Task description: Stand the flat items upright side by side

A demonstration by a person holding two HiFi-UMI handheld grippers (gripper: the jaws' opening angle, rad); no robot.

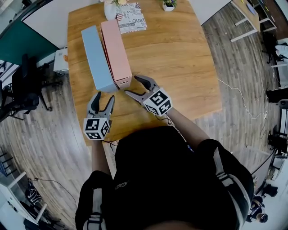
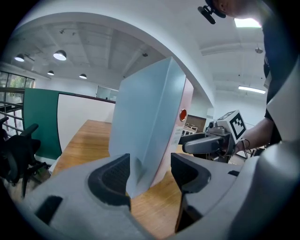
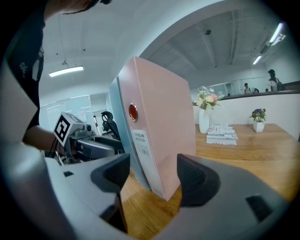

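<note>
Nearest the person, the left hand-held gripper (image 1: 103,99) has its jaws apart around the near corner of the pale blue flat box file (image 1: 96,58), and neither pad presses on it. Just beside it, the right hand-held gripper (image 1: 135,86) is likewise spread around the near end of the pink flat box file (image 1: 115,51), with a gap on each side. Both files stand upright on the wooden surface (image 1: 180,67), side against side, running away from the person. The standing-up looks done, and this seems to be the release. The next move calls for drawing both grippers straight back without nudging either file over. Farther off lie a printed magazine (image 1: 132,18) and a white vase (image 1: 110,10).
</note>
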